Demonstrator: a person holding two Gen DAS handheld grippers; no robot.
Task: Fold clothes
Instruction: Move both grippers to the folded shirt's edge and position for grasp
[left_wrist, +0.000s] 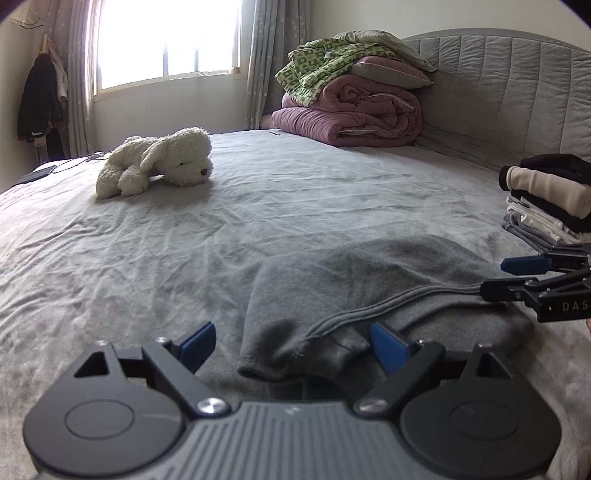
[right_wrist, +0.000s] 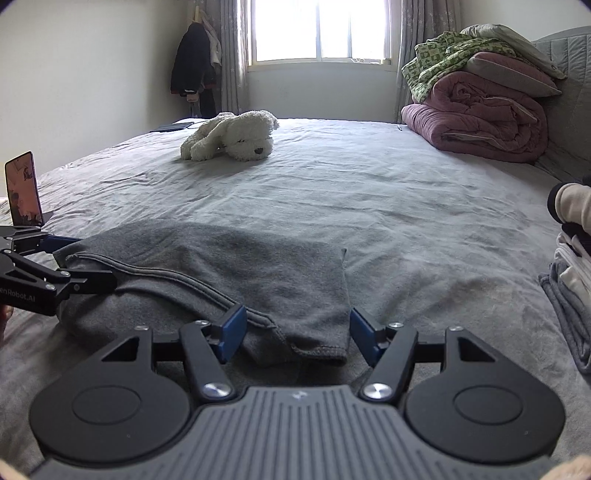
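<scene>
While both grippers, left (left_wrist: 295, 343) and right (right_wrist: 297, 332), gape unclenched over the grey garment (right_wrist: 221, 273) on the bed (right_wrist: 369, 192), a folded stack (left_wrist: 550, 199) sits right, a plush dog (left_wrist: 159, 166) beyond.

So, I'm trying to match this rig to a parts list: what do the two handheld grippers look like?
Both match: a ribbed grey body flanked by two round black discs, black angular linkage arms on silver screws, and flat blue pads on the fingers. The left gripper and right gripper look identical. White lettering marks their sides: "DAS" on one, "enRobot.AI" on the other. No cables or sleeves show.
</scene>
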